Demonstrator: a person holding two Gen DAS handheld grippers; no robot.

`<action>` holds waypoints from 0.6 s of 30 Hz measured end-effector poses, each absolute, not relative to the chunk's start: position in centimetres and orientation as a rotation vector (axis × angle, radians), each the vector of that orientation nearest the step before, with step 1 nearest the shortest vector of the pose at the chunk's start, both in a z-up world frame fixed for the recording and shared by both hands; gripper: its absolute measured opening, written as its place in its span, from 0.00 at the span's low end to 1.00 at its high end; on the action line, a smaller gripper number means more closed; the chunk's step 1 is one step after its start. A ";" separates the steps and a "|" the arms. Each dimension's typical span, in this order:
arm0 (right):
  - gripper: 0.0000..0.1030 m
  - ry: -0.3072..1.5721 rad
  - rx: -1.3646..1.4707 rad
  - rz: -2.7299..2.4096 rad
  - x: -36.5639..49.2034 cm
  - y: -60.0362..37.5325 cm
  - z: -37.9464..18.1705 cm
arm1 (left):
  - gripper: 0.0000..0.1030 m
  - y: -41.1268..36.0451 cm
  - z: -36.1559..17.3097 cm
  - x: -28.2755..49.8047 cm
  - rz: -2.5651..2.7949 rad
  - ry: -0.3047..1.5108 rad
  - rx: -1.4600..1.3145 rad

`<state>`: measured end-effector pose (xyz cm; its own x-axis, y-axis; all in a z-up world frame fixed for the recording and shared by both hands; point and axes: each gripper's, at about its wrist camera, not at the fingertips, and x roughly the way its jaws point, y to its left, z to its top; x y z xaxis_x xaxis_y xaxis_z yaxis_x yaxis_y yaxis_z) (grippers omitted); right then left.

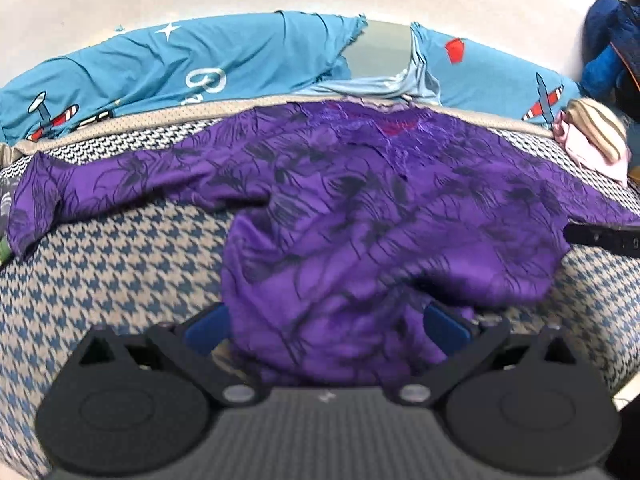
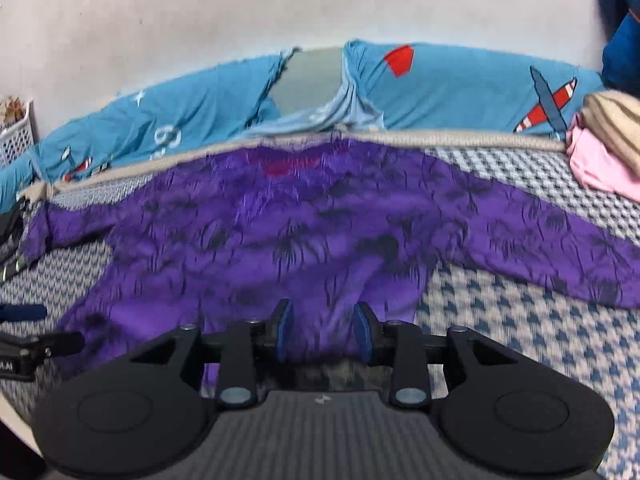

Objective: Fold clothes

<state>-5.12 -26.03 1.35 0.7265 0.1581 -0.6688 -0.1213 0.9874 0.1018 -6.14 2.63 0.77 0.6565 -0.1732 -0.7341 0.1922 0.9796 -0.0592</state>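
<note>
I am keeping the left claw wide apart with the hem of the purple shirt bunched loosely between its blue pads, not pinched, I think so the cloth can slip free. My right claw is standing partly open, pads clear of the fabric just ahead of it. Beyond both claws the shirt is lying spread on the houndstooth bed cover, sleeves stretched sideways for folding. Farthest, blue pillows are lining the wall.

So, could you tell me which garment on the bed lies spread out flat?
The purple palm-print long-sleeved shirt, sleeves outstretched; the pink garment and striped beige one sit folded in the far corner.
</note>
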 end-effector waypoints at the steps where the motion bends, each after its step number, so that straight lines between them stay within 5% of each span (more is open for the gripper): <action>1: 0.31 0.757 0.038 0.164 -5.4 -25.7 1.0 | 1.00 2.4 0.7 -6.5 -0.209 0.833 0.026; 18: 0.31 0.732 -0.031 0.266 -2.2 -21.7 0.0 | 1.00 -0.8 -1.7 -7.7 -0.243 0.891 0.107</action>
